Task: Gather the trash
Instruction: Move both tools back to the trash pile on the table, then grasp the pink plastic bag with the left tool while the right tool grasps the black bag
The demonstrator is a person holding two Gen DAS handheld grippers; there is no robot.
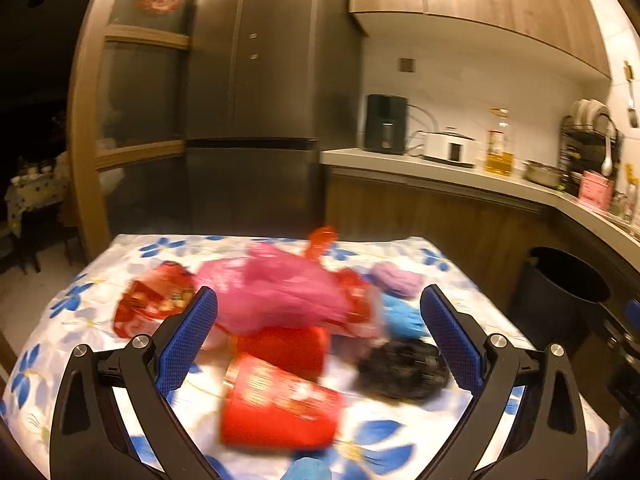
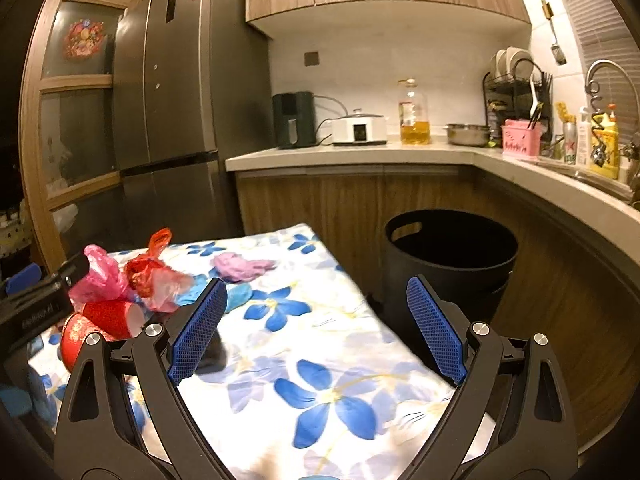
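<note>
Trash lies heaped on a table with a blue-flowered cloth. In the left wrist view my left gripper is open above the heap, its jaws spread wide around a pink plastic bag, a red paper cup on its side and a second red cup. A black crumpled piece, a blue piece, a purple piece and a red wrapper lie around them. My right gripper is open and empty over the cloth, right of the heap. A black bin stands beside the table.
A grey fridge stands behind the table. The kitchen counter carries a black appliance, a white cooker, an oil bottle, a steel bowl and a dish rack. The bin sits between table and cabinets.
</note>
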